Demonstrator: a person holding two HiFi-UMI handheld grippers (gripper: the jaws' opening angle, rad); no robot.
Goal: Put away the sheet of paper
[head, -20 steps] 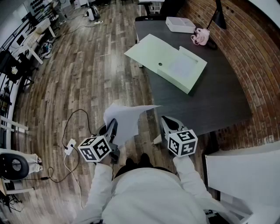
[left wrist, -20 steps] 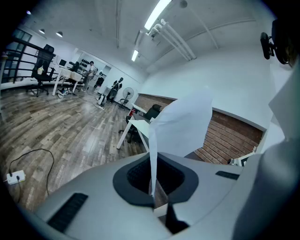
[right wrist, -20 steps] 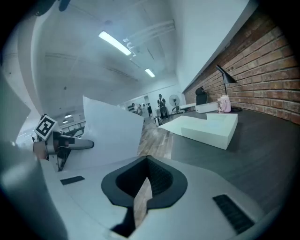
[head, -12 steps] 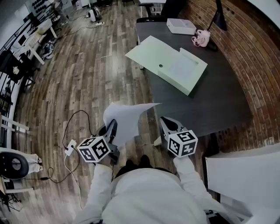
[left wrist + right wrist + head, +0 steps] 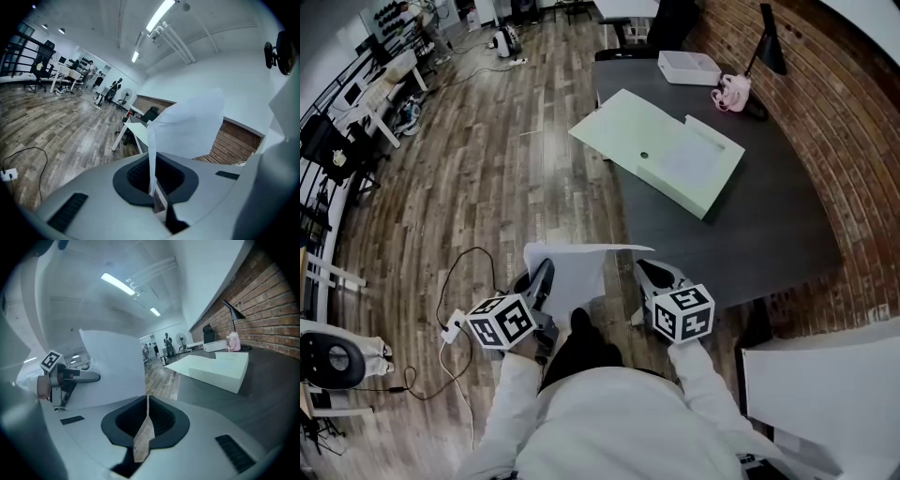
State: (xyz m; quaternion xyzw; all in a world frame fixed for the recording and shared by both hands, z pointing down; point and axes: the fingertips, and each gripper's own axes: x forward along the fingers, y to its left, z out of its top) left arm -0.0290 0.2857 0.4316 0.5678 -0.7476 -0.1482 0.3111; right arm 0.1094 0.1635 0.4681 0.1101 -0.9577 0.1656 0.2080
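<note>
Left hand-held gripper (image 5: 545,276) tilted slightly down, clamping sheet of paper (image 5: 578,266).

White sheet of paper (image 5: 578,269), upright in left tool (image 5: 546,274).

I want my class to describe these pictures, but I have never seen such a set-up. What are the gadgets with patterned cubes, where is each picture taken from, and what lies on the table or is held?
A person holds a two-jaw gripper in each hand; the patterned cubes are part of them. The head view looks down from the person's head; the two gripper views come from cameras riding on each gripper, looking along its jaws. The left gripper is shut on a sheet of paper. The right gripper has its jaws together, apparently empty. On the dark table lie an open pale green box, a white box, a pink object and a black lamp.
</note>
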